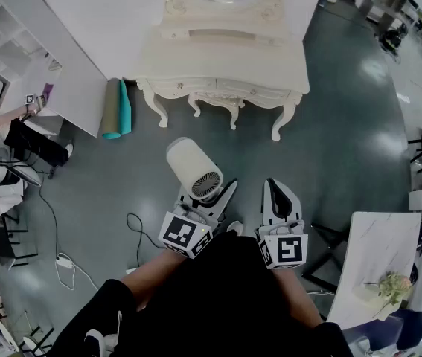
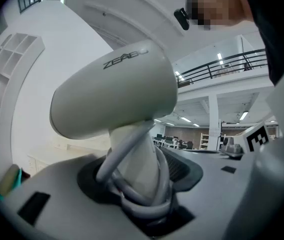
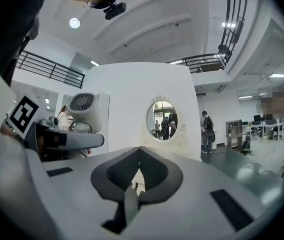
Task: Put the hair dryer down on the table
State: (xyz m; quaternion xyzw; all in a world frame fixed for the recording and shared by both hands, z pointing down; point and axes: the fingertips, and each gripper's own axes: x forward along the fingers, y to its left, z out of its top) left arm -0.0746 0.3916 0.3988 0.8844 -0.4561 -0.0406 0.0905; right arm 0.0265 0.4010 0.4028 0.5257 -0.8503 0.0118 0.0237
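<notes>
A cream-white hair dryer (image 1: 193, 168) stands up from my left gripper (image 1: 209, 201), which is shut on its handle with the cord wound round it. In the left gripper view the dryer's barrel (image 2: 114, 94) fills the middle and the wrapped handle (image 2: 140, 171) sits between the jaws. My right gripper (image 1: 280, 201) is beside it on the right, jaws shut with nothing between them (image 3: 138, 165). The right gripper view shows the dryer's rear grille (image 3: 82, 104) at the left. A white dressing table (image 1: 222, 58) with an oval mirror (image 3: 162, 119) stands ahead, beyond both grippers.
A rolled green and grey mat (image 1: 114, 110) leans by the table's left leg. A white partition (image 1: 69, 80) and seated person (image 1: 2, 136) are at the left. A marble-topped table (image 1: 378, 262) with flowers is at the right. Cables (image 1: 65, 262) lie on the grey floor.
</notes>
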